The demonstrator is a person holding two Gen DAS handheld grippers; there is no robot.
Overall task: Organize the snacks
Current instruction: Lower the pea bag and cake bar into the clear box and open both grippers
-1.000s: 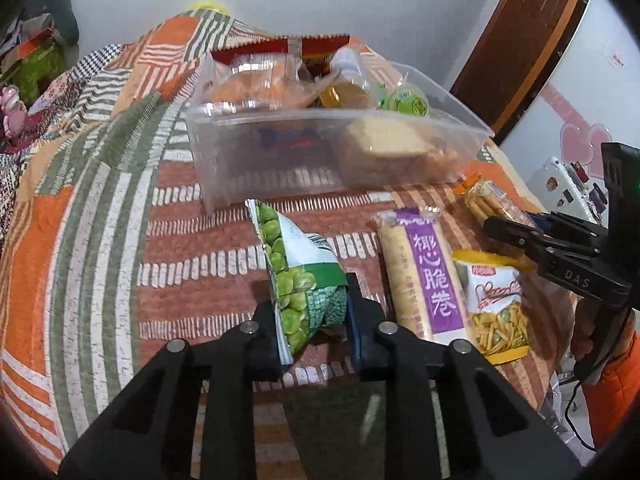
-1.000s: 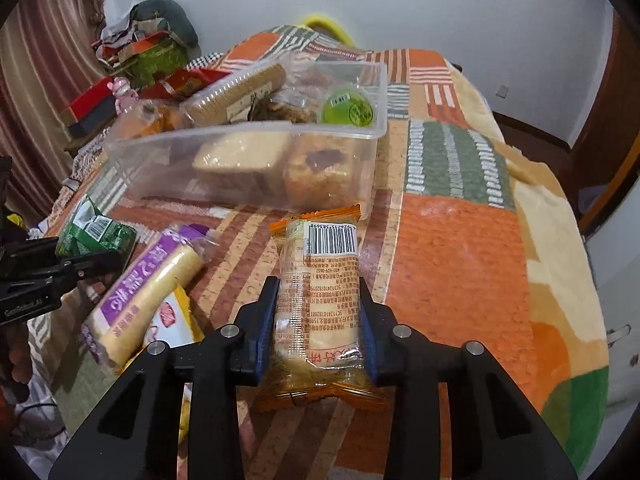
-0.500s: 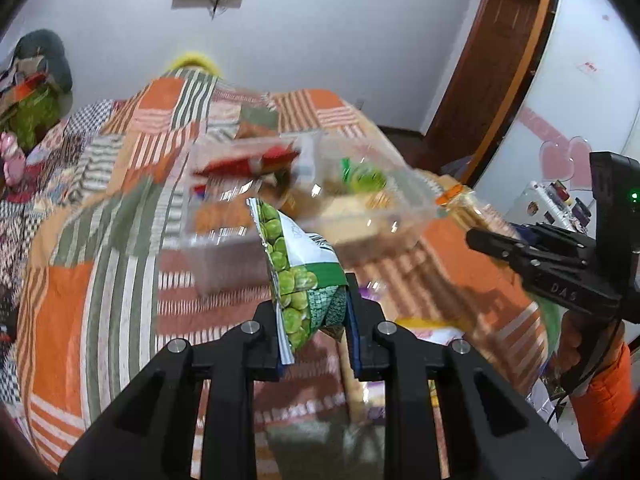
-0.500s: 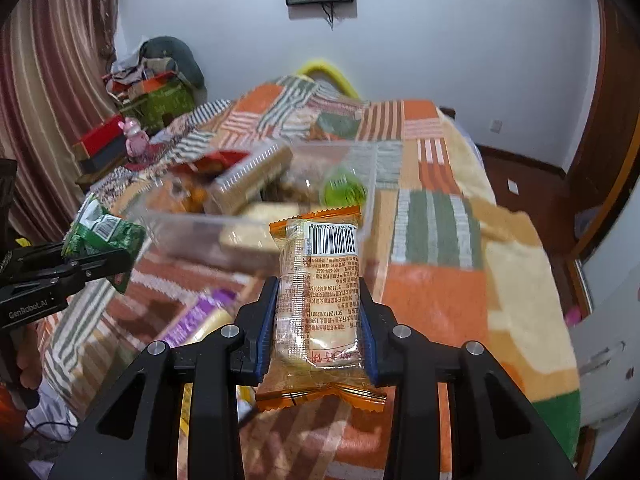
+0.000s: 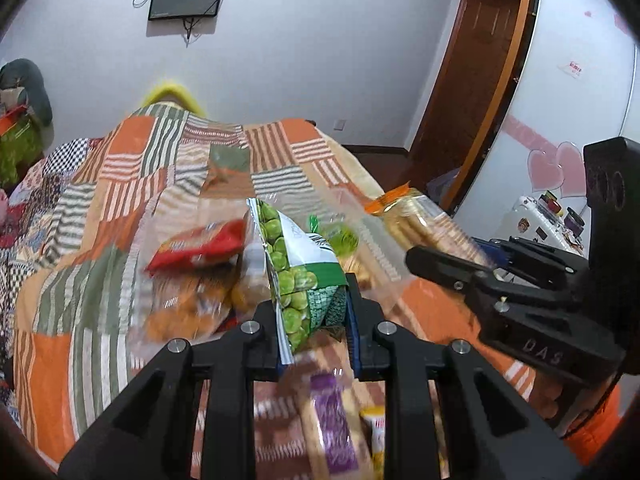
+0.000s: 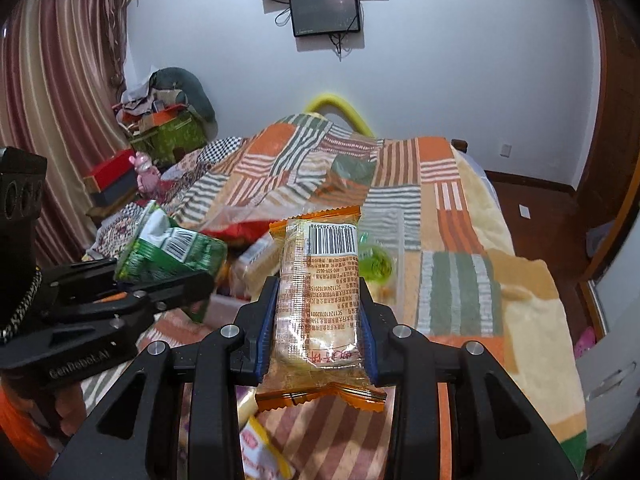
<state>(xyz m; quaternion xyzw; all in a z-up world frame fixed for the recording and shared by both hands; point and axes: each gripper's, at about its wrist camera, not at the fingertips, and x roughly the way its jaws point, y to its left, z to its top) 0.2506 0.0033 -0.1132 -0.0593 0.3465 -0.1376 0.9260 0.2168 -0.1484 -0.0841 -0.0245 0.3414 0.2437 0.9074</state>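
Observation:
My left gripper (image 5: 314, 312) is shut on a green pea snack bag (image 5: 298, 260) and holds it in the air over the clear plastic bin (image 5: 376, 236). My right gripper (image 6: 318, 308) is shut on an orange-edged cracker pack (image 6: 320, 292), also raised. The bin holds a red packet (image 5: 200, 244), a green jelly cup (image 6: 376, 266) and other snacks, all blurred. The left gripper and pea bag (image 6: 172, 252) show at the left of the right wrist view. The right gripper (image 5: 452, 256) with its cracker pack (image 5: 420, 224) shows at the right of the left wrist view.
A purple-labelled roll pack (image 5: 332, 424) and a yellow snack packet (image 6: 260, 452) lie on the patchwork bedspread (image 6: 460, 248) below the grippers. Clutter and boxes (image 6: 160, 136) stand at the far left by the curtain. A wooden door (image 5: 472, 92) is at the right.
Both grippers have risen from the bedspread with their packs and tilted up, so the bin now sits lower and closer under them. The two grippers have come nearer each other.

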